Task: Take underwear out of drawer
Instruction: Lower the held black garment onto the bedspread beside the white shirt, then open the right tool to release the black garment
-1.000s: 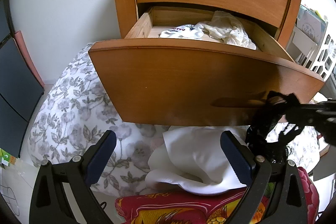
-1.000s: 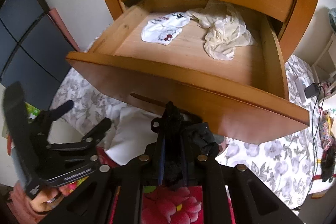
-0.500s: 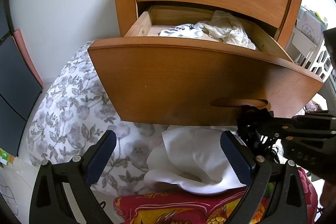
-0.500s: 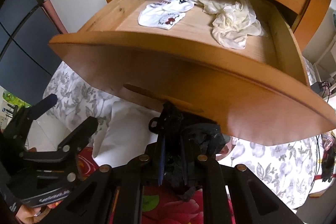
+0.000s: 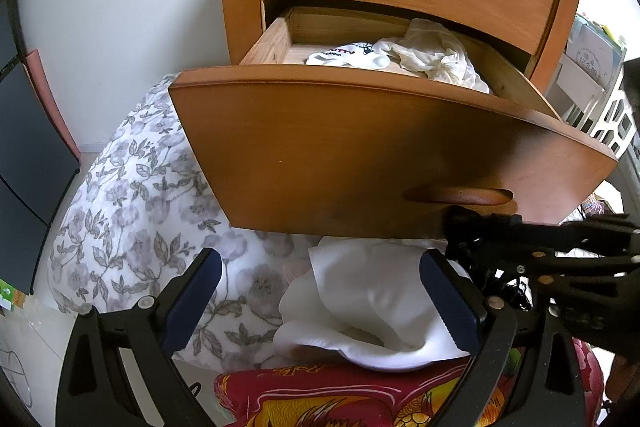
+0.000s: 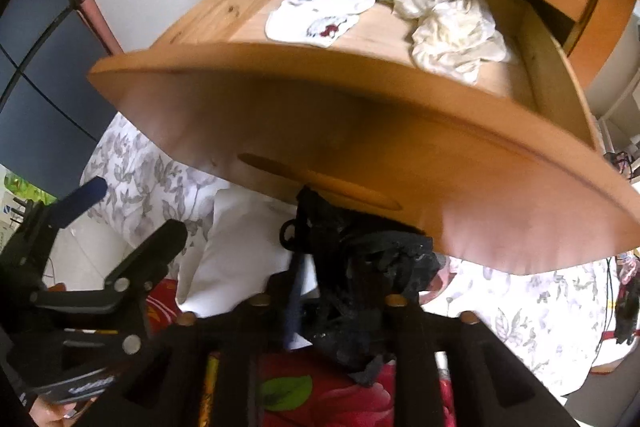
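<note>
Here the right gripper [image 6: 320, 267] sits at the lower middle of the right wrist frame, its fingers clamped on a crumpled piece of black lace underwear [image 6: 372, 267] held just under the curved front of the pulled-out orange-brown wooden drawer [image 6: 360, 131]. In the left wrist frame the same dark bundle [image 5: 476, 239] shows at the lower right, below the drawer's carved handle slot [image 5: 458, 195]. The left gripper [image 5: 320, 295] fills the bottom of that frame with its blue-padded fingers [image 5: 192, 295] spread wide and holding nothing, above a rumpled white cloth [image 5: 372, 303] lying on a grey floral bedspread [image 5: 132, 203]. Inside the drawer, in the upper middle, lie a white printed garment [image 6: 316, 15] and, just right of it, a crumpled cream-coloured garment [image 6: 448, 27]. A red flowered blanket [image 6: 332, 387] lies along the bottom edge.
</note>
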`<state>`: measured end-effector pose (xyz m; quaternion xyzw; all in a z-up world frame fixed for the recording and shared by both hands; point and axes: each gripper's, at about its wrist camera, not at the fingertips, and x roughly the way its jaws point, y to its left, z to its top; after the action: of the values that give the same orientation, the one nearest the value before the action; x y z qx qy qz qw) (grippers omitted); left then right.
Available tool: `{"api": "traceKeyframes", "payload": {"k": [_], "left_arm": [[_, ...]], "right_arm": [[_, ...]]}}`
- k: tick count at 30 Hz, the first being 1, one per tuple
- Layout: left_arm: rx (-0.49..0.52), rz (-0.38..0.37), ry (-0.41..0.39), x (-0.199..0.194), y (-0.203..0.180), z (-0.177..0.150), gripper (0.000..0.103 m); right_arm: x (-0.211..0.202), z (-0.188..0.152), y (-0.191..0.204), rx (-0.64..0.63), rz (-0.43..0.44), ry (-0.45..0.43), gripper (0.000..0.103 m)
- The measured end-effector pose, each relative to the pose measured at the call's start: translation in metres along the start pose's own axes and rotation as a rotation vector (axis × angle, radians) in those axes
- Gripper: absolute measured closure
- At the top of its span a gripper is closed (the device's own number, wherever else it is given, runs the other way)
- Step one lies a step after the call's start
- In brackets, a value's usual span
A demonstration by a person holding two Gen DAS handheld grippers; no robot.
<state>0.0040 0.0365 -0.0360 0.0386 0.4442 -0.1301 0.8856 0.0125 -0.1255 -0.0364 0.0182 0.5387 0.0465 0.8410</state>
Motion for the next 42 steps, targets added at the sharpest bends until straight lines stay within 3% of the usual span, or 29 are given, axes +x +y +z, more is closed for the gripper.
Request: {"api": "traceKeyframes", "payload": {"k": [1,5,8,14,18,35,42], "left_arm": [[0.000,0.000,0.000,0.000,0.000,0.000,0.004],[0.000,0.001,-0.001,0.000,0.001,0.000,0.004],[0.001,0.002,-0.001,0.000,0.001,-0.001,0.004],[0.002,0.002,-0.002,0.000,0.002,-0.002,0.004],[0.003,0.002,0.000,0.000,0.001,-0.002,0.004],[-0.013,0.010,-0.038,-0.009,0.002,-0.001,0.004],[0.014,0.001,-0.066,-0.016,-0.003,0.000,0.004]], "right_arm": [[-0.004,0.000,-0.001,0.000,-0.004,-0.009,0.056],[-0.018,-0.003,-0.004,0.013,-0.007,-0.043,0.055],[-0.025,-0.007,-0.008,0.029,-0.029,-0.067,0.046],[-0.023,-0.021,-0.026,0.116,-0.038,-0.069,0.023],[-0.022,-0.031,-0.035,0.159,-0.073,-0.082,0.000],[-0.042,-0.047,-0.034,0.191,-0.070,-0.260,0.000],[-0.038,-0.052,-0.036,0.218,-0.078,-0.263,0.000]]}}
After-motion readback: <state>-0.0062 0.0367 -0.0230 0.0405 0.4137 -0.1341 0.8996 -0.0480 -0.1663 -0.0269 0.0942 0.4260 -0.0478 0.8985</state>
